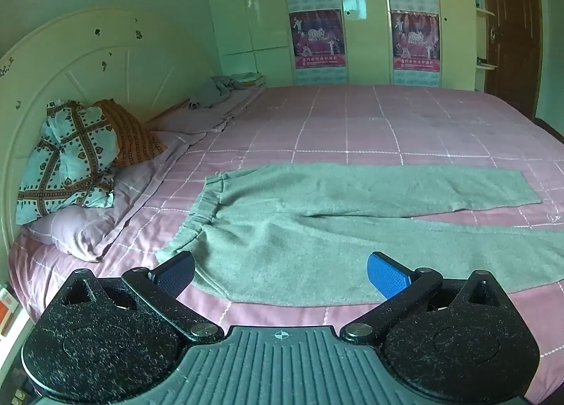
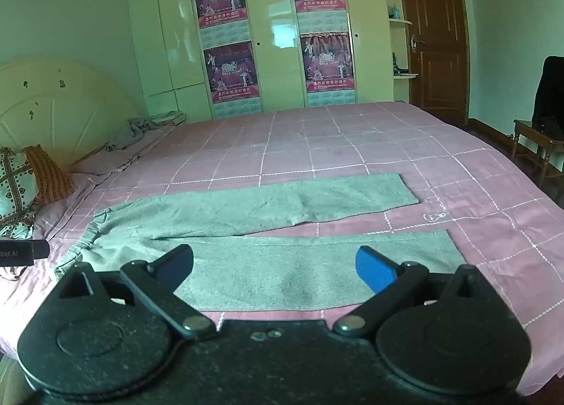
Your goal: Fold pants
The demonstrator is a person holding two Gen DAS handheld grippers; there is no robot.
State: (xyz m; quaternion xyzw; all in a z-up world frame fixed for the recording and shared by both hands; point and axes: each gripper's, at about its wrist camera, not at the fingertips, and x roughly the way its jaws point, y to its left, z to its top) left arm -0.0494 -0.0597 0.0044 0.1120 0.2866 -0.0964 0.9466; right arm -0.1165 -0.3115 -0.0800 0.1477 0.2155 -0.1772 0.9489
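Grey-green pants [image 1: 317, 228] lie flat on the pink checked bed [image 1: 352, 122], waistband to the left, both legs spread apart and running to the right. My left gripper [image 1: 280, 272] is open and empty, hovering above the near hip and thigh, close to the waistband. In the right wrist view the same pants [image 2: 268, 239] show full length. My right gripper [image 2: 275, 269] is open and empty above the middle of the near leg. The left gripper's body [image 2: 21, 253] shows at the left edge of the right wrist view.
Pillows [image 1: 74, 172] and a cream headboard [image 1: 88, 62] stand at the left. A crumpled grey cloth [image 1: 218, 91] lies at the bed's far corner. White wardrobes with posters [image 2: 275, 38] line the back wall. A wooden chair [image 2: 539, 144] stands at the right by a brown door [image 2: 433, 31].
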